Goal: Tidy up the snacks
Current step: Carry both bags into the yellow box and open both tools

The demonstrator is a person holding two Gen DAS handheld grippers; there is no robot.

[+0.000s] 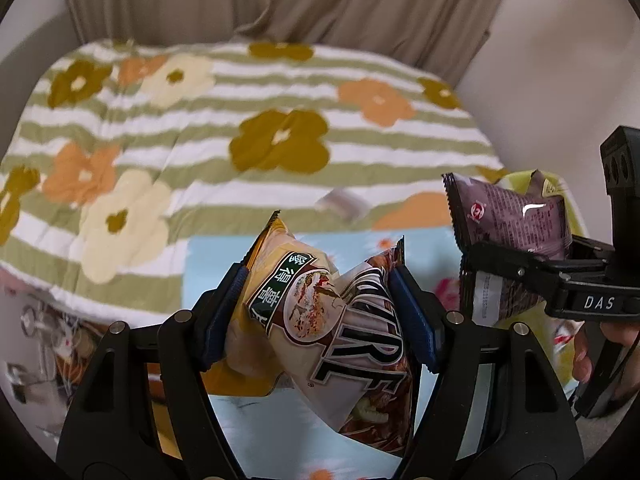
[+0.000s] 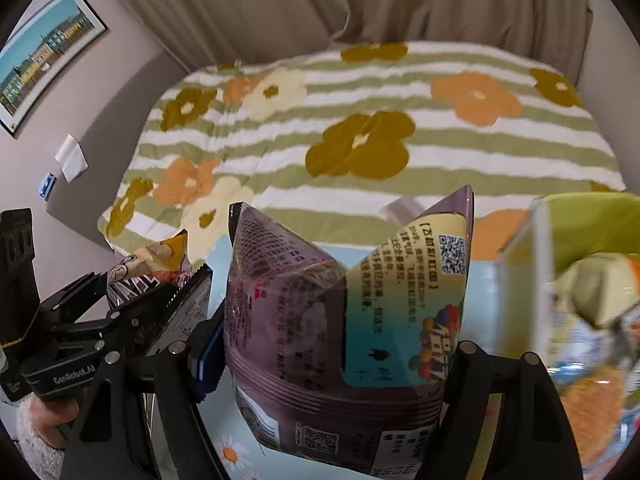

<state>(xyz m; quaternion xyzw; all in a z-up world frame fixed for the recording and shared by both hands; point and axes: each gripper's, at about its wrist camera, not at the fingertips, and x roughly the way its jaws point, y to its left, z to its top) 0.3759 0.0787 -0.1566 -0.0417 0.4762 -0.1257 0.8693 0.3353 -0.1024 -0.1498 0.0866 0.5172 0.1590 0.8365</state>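
My left gripper (image 1: 318,280) is shut on two crumpled snack bags, a yellow bag (image 1: 268,272) and a cream-and-brown bag (image 1: 360,344) with large letters. Its blue pads (image 1: 408,304) press them from both sides, above a light blue flowered cloth (image 1: 212,256). To the right, my right gripper (image 1: 516,264) holds a purple snack bag (image 1: 508,224). In the right wrist view the purple bag (image 2: 288,320) fills the space between the fingers of my right gripper (image 2: 336,320), which is shut on it. My left gripper (image 2: 168,296) shows at the left with its bags.
A bed with a green-striped flowered quilt (image 1: 280,92) lies ahead, with beige curtains (image 2: 360,0) behind. A small greyish packet (image 1: 340,204) lies on the quilt. A yellow-green box (image 2: 580,220) with snacks stands at the right. A person's hand (image 2: 44,412) holds the left gripper.
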